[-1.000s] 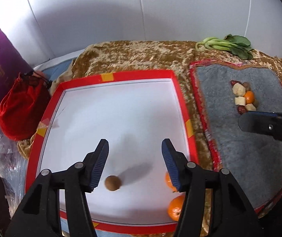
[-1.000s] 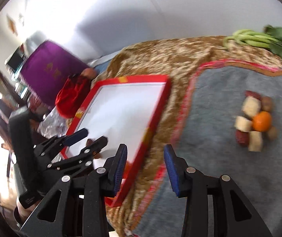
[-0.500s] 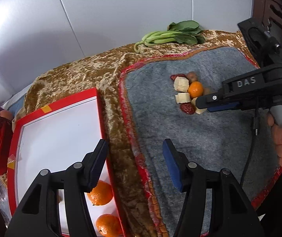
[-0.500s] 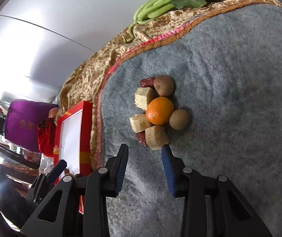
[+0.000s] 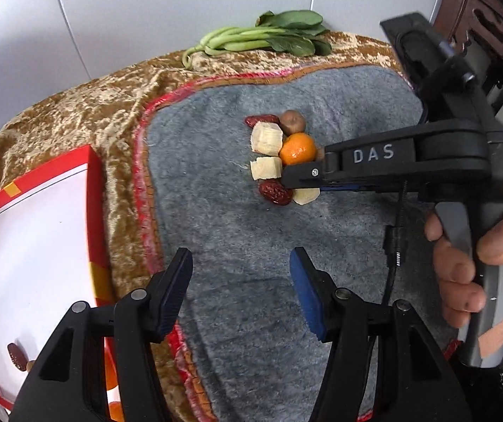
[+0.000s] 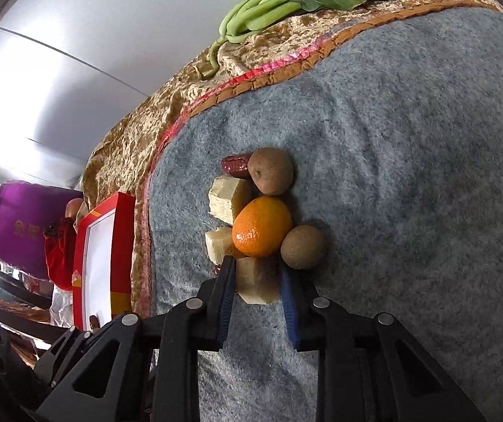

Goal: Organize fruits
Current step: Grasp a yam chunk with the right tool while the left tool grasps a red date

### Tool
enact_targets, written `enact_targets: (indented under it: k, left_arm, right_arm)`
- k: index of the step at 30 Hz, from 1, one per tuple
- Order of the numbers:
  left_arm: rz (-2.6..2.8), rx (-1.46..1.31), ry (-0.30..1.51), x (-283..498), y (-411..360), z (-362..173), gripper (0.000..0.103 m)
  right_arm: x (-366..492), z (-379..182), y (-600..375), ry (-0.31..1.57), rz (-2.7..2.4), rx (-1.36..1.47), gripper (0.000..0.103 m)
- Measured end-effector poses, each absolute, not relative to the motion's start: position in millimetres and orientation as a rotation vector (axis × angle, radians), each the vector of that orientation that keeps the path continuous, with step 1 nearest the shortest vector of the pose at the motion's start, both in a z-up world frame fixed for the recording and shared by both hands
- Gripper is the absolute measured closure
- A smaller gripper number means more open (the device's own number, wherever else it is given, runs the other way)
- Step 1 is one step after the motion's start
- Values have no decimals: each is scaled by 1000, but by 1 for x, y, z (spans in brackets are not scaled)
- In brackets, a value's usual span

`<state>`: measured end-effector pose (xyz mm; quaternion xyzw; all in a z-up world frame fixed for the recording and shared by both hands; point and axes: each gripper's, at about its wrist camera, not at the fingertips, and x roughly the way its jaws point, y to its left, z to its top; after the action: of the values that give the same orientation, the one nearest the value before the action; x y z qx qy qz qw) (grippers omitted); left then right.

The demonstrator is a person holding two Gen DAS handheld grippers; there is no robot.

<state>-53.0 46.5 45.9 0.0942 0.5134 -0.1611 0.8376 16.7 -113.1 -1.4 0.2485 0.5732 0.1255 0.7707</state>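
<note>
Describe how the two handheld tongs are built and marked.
Both tongs, left and right, are black plastic with silver pivot bolts and blue-padded fingers. The right one bears white "DAS" lettering, a grey pistol handle and a thin black cable.

A surface draped in a crumpled gold-brown velvet cloth (image 5: 75, 116) is carrying everything. A grey felt mat (image 5: 251, 246) with a red and orange stitched border is lying on the cloth, covering most of its right part. A red-rimmed tray (image 5: 93, 190) with a white floor is sitting on the cloth just beside the mat's left edge (only part of it is showing). A bunch of leafy greens (image 5: 262, 37) with pale green stalks is resting on the cloth near the white wall, beyond the mat's far edge. A small cluster of fruit (image 6: 262, 225) is sitting on the mat, well apart from the tray.
</note>
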Motion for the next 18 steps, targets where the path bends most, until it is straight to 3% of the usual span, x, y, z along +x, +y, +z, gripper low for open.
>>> enact_targets:
  k: [5,18]
  left_arm:
    - [-330,178,1081,-46,44,47,46]
    - [-324,83,1123,-8,18,24,50]
  right_arm:
    - [9,12,-126,1257,259,574,89]
    - [-3,40,-179,1174,240,749,89]
